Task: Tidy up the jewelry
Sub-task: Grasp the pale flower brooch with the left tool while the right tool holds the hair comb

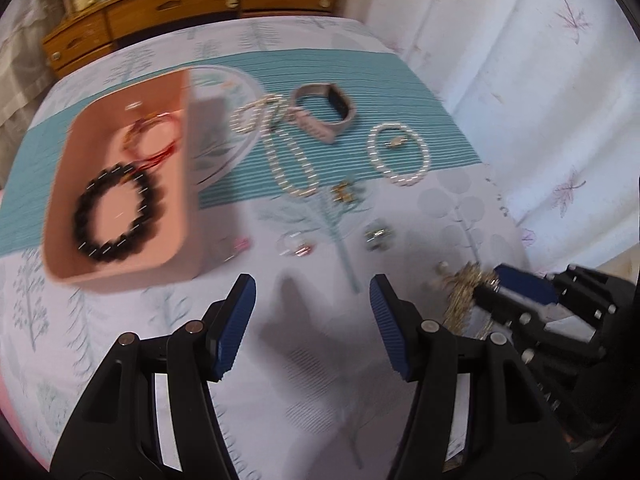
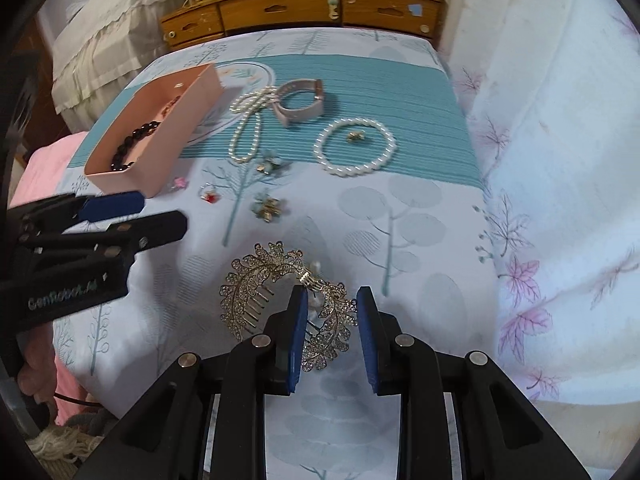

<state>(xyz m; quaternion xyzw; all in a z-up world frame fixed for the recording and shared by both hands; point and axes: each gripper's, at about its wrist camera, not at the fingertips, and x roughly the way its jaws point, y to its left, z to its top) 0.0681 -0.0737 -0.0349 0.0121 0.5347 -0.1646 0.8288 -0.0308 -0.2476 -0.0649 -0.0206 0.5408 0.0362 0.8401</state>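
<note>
A pink tray [image 1: 120, 276] [image 2: 192, 120] on the bed holds a black bead bracelet [image 1: 114, 212] and a red cord bracelet [image 1: 154, 140]. A pearl necklace [image 2: 246, 128], a watch [image 2: 300, 106], a pearl bracelet [image 2: 354, 146] and small earrings [image 2: 268, 206] lie on the sheet. A gold leaf hair comb [image 2: 276, 292] lies in front. My right gripper [image 2: 332, 320] is open, its fingers on either side of the comb's right part. My left gripper [image 1: 312, 304] is open and empty above bare sheet beside the tray.
A wooden dresser [image 2: 300, 8] stands beyond the bed. A white floral curtain [image 2: 560, 160] hangs on the right. Small rings [image 2: 210, 196] and a pink piece [image 2: 180, 182] lie near the tray. A pink blanket [image 2: 40, 172] is at the left.
</note>
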